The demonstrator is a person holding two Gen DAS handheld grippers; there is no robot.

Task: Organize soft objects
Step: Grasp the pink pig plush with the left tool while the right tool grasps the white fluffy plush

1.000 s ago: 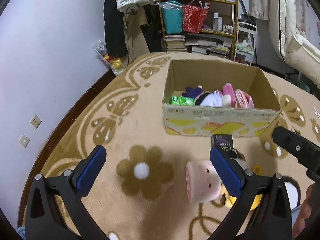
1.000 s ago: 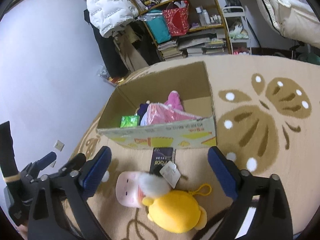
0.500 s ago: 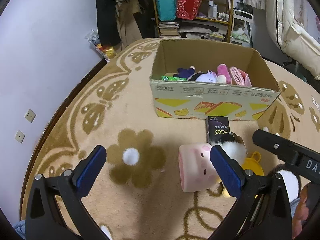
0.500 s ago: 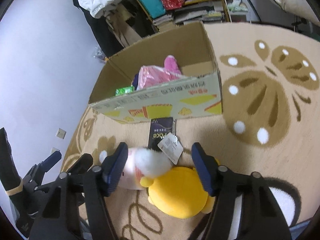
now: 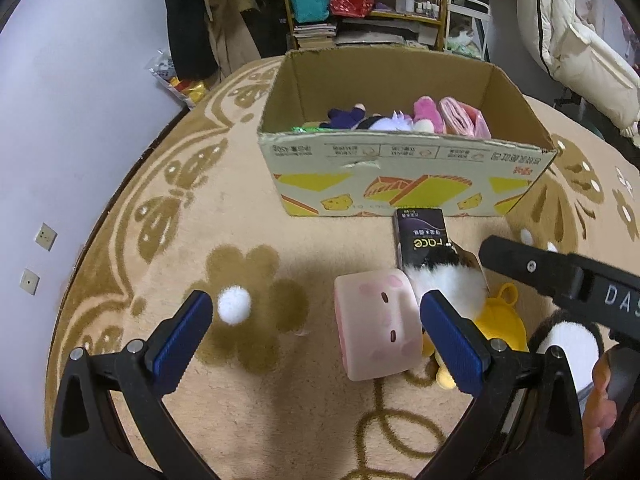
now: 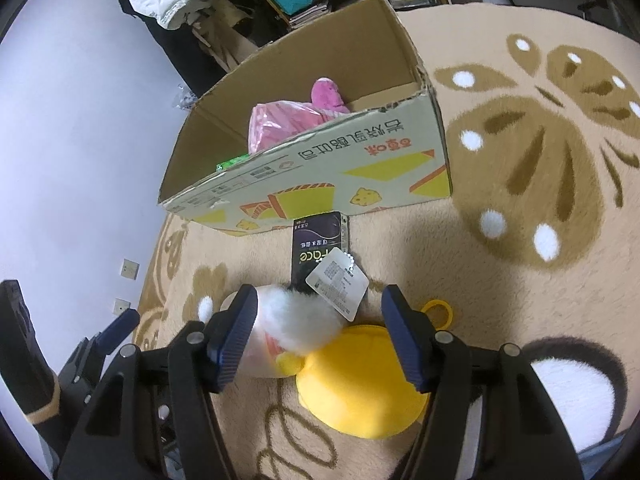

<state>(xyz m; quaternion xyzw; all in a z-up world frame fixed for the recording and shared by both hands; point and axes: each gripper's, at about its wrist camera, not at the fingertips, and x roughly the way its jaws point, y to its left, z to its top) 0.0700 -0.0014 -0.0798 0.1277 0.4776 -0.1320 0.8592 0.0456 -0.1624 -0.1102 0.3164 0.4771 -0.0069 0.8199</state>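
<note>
A pink cube plush [image 5: 378,324] lies on the rug, with a white fluffy ball [image 5: 448,284] and a yellow plush [image 5: 500,324] against its right side. My left gripper [image 5: 316,340] hovers open above the rug, the pink cube just inside its right finger. My right gripper [image 6: 320,336] stands half-wide over the white fluffy ball [image 6: 300,320] and the yellow plush [image 6: 360,384]; its pads do not press on either. A paper tag [image 6: 338,280] lies on a black pack [image 6: 318,244]. Beyond them is the cardboard box [image 6: 320,176] holding several soft toys.
The cardboard box [image 5: 400,176] stands on a patterned beige rug [image 5: 224,208]. A wall runs along the left; shelves, bags and hanging clothes fill the back. My right gripper's arm [image 5: 560,276] crosses the left wrist view at the right, with a hand below it.
My right gripper's jaws have narrowed from wide to about half. Both grippers have sunk toward the toys and tipped further down, so the box and the plush toys look larger.
</note>
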